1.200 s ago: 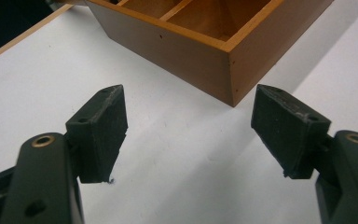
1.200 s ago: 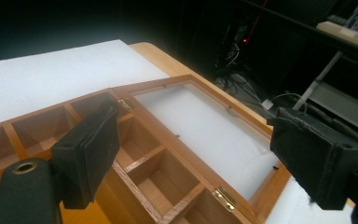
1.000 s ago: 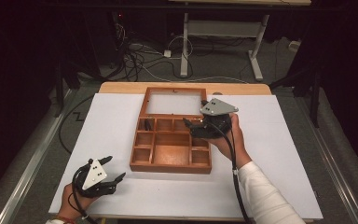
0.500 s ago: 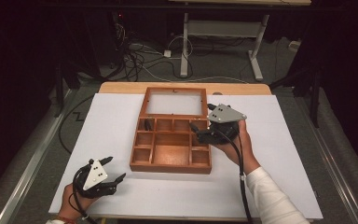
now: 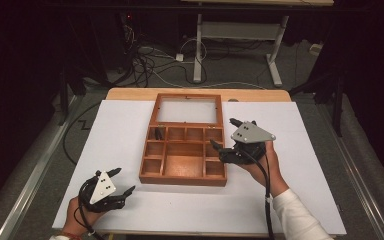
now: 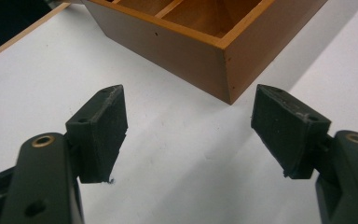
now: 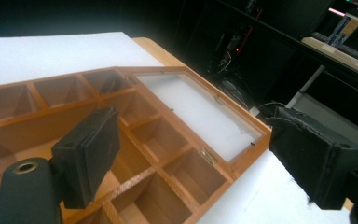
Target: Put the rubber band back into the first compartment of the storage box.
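Two grippers are working over a white sheet (image 5: 300, 150) that is covering most of the table (image 5: 130, 94), and between them a wooden compartment box (image 5: 184, 177) is sitting near the middle, its glazed lid (image 5: 186, 111) lying open and flat on the far side. Compared with a second ago, the right gripper (image 5: 225, 137) has been drawing back from above the box's right-hand compartments toward the person and outward, and it is now hovering at the box's right edge, one jaw reaching just over the rim. Its jaws are standing wide apart and holding nothing; in the right gripper view they are framing the dividers and the hinge (image 7: 209, 156) side of the lid. The left gripper (image 5: 122, 181) has not been moving at all: it is resting on the sheet near the box's near-left corner (image 6: 227, 95), jaws likewise spread and empty. A small dark item (image 5: 159, 133) is lying in a far-left compartment, though it is too small to identify from here. Judging by the retreat with an empty claw, the right hand has probably finished whatever it was doing inside the box, and closing the lid looks like the likely next step.
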